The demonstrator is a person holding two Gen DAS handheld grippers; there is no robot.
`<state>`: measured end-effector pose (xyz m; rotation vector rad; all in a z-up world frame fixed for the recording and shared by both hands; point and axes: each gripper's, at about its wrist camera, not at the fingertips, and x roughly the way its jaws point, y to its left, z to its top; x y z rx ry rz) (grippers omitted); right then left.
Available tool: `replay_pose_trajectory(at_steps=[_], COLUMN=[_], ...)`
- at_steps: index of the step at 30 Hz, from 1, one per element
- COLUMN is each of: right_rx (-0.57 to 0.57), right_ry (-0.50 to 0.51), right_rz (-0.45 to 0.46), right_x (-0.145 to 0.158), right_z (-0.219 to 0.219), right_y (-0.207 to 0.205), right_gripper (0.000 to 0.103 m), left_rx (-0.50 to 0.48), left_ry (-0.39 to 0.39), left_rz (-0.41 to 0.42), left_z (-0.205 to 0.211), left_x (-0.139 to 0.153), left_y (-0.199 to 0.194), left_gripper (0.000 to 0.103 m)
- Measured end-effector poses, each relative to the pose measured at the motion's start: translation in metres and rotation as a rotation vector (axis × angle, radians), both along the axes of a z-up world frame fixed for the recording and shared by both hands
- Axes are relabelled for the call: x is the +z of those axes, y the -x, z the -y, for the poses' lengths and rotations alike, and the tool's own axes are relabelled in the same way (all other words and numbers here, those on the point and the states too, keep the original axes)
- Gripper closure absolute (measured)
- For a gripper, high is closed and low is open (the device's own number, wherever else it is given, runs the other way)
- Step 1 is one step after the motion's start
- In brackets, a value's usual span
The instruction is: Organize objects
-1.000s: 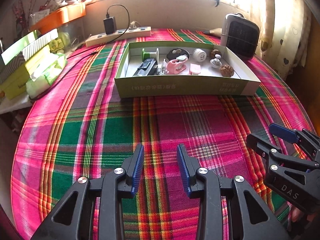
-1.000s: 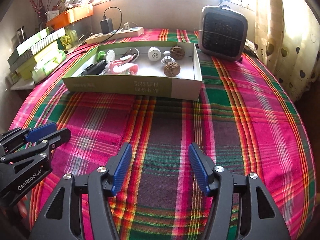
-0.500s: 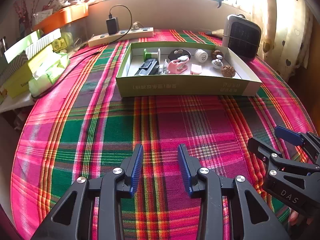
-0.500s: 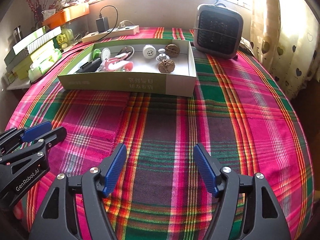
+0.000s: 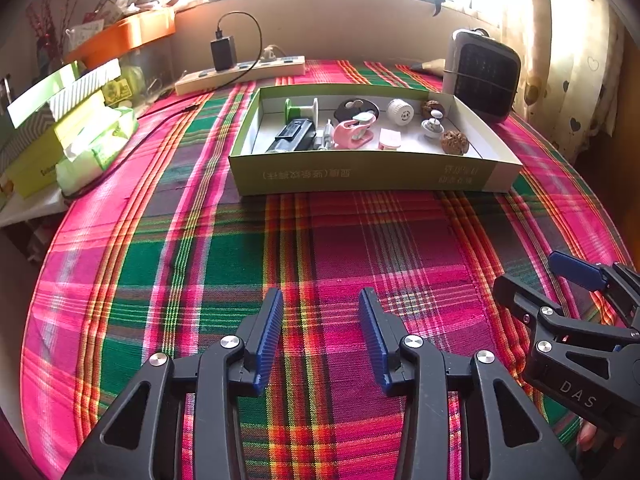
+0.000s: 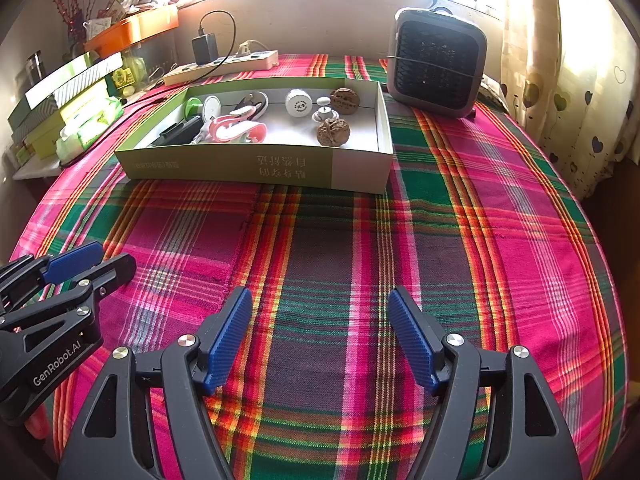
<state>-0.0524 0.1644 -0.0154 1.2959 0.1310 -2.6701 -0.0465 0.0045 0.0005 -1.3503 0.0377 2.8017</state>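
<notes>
Box [image 5: 372, 176] with the small items lies well ahead of both grippers. Left gripper [image 5: 320, 320] is opening on nothing; right gripper [image 6: 320, 320] is held apart, empty. One item should be approached squarely.

The table is covered by a woven plaid cloth [image 5: 248, 248]. A matt cardboard box [image 5: 360, 174] and rough-shelled walnuts [image 6: 333, 132] are seen.
</notes>
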Motion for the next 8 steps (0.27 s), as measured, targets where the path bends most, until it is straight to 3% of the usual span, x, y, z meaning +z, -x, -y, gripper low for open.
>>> replay_pose_trajectory(at_steps=[8], right_rx=[0.0], right_ry=[0.0], right_rz=[0.0], right_x=[0.0001], right_z=[0.0001], right_y=[0.0001], right_gripper=[0.032], left_rx=[0.0], left_ry=[0.001], left_rz=[0.0], left_z=[0.0002], left_x=[0.0001], left_y=[0.0], left_gripper=[0.065])
